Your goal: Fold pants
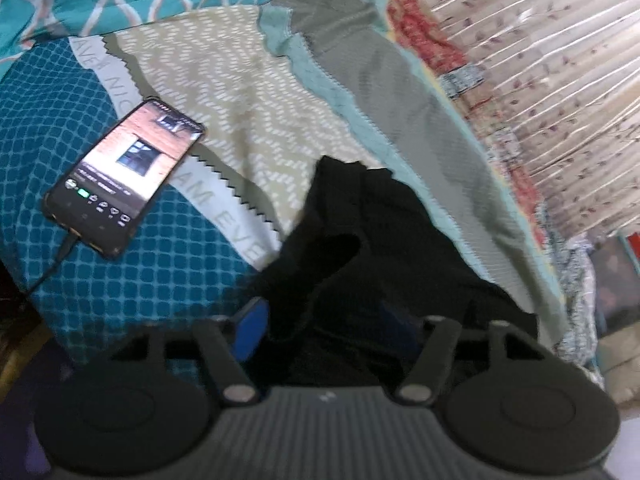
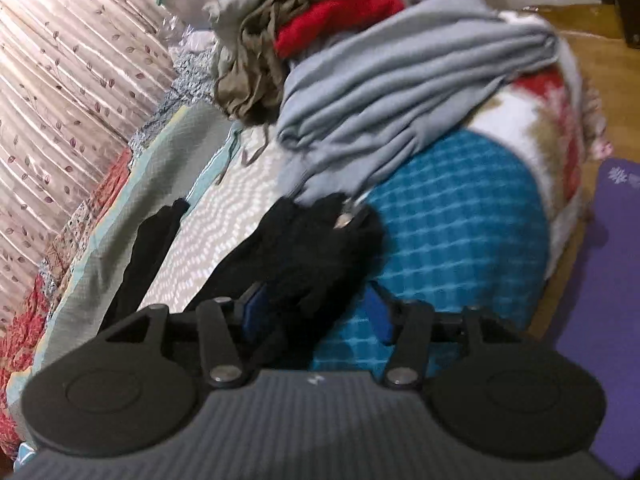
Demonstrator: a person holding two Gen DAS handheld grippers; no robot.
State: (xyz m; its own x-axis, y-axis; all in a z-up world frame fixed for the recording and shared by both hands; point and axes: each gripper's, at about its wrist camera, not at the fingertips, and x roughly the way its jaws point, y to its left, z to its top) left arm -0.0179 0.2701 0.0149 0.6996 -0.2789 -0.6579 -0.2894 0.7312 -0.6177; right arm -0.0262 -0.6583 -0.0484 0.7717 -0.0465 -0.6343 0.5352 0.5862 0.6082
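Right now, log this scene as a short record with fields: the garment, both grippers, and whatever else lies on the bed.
garment: black pants, bunched up, not yet folded
surface: teal cover
left gripper: pants fabric fills the gap between its jaws; grip unclear
right gripper: jaws apart, pants lying against one finger
phone: screen lit, cable attached, on the teal cover
pile: grey garment and red garment beyond the pants

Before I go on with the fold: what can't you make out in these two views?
- Left gripper: the black pants cover its fingertips, so the grip is unclear.
- Right wrist view: motion blur smears the pants and the grey cloth.
- Phone: screen text too small.
- Pants' full shape: cut off.
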